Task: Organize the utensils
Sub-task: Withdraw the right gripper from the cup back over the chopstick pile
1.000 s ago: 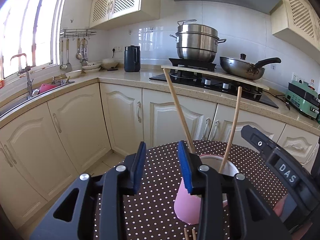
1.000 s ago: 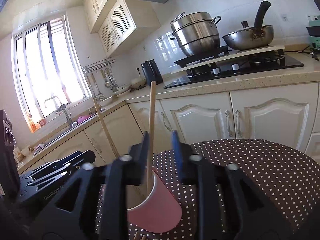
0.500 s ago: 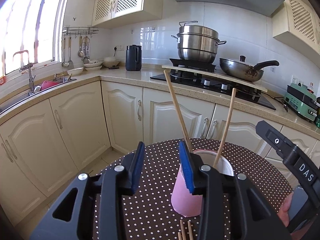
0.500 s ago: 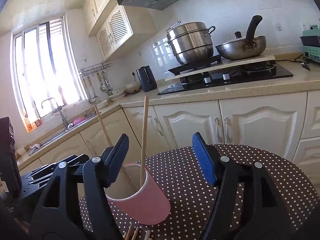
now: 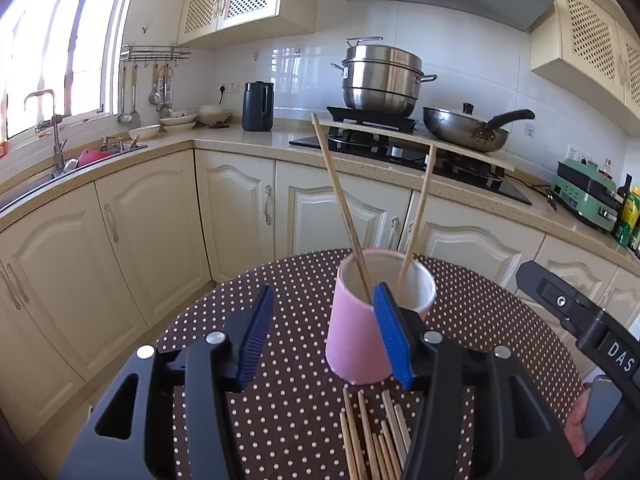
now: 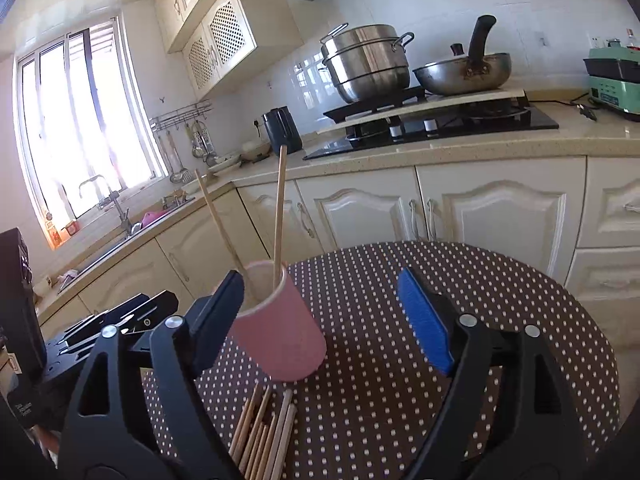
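A pink cup [image 5: 362, 332] stands on the round polka-dot table [image 5: 280, 400] and holds two wooden chopsticks [image 5: 340, 204] leaning apart. It also shows in the right wrist view [image 6: 280, 332] with the chopsticks [image 6: 279, 216] in it. Several loose chopsticks [image 5: 372, 436] lie on the table in front of the cup, also seen in the right wrist view [image 6: 264, 432]. My left gripper [image 5: 324, 332] is open and empty, just left of and before the cup. My right gripper [image 6: 332, 320] is wide open and empty, behind the cup.
Cream kitchen cabinets [image 5: 152, 220] and a countertop curve behind the table. A steel pot [image 5: 380, 80] and a wok [image 5: 468, 128] sit on the stove. A sink [image 5: 60, 168] is at the left, a green appliance [image 5: 588, 196] at the right.
My right gripper let go of a chopstick into the cup, opened wide and drew back. My left gripper opened wider and pulled back, so the loose chopsticks came into view.
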Action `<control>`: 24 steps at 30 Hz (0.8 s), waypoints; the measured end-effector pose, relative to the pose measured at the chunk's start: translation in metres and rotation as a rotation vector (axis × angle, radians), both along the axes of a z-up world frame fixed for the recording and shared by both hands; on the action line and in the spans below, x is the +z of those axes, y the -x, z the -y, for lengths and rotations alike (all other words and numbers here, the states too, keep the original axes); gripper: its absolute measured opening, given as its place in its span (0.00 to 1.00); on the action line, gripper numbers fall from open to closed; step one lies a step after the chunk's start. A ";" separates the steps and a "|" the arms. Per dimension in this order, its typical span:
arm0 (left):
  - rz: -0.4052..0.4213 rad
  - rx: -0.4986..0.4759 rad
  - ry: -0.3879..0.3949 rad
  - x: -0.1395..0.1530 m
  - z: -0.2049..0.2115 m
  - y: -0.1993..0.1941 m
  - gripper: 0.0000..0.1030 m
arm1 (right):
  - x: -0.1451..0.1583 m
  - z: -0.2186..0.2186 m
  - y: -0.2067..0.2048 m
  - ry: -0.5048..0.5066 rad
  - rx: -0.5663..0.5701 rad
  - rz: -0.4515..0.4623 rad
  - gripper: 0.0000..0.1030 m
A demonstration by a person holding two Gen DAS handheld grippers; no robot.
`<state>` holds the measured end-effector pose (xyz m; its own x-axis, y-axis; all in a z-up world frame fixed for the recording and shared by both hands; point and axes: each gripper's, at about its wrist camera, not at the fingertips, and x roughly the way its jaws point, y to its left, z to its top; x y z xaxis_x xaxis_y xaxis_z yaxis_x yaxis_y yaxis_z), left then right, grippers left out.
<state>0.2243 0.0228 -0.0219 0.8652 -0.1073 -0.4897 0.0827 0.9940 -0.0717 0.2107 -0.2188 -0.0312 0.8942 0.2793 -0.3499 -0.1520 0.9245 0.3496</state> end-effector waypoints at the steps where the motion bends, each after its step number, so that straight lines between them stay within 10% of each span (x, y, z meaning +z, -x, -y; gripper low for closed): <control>1: -0.008 -0.004 0.001 -0.003 0.000 0.003 0.50 | -0.002 0.001 0.003 0.000 0.001 -0.006 0.79; 24: -0.201 -0.054 -0.011 -0.076 0.004 0.055 0.52 | -0.081 -0.029 0.042 0.048 0.088 -0.304 0.85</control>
<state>0.1692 0.0185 -0.0984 0.7433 -0.1441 -0.6532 0.1207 0.9894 -0.0808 0.1691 -0.1896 -0.1118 0.7200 0.3274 -0.6119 -0.1274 0.9291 0.3472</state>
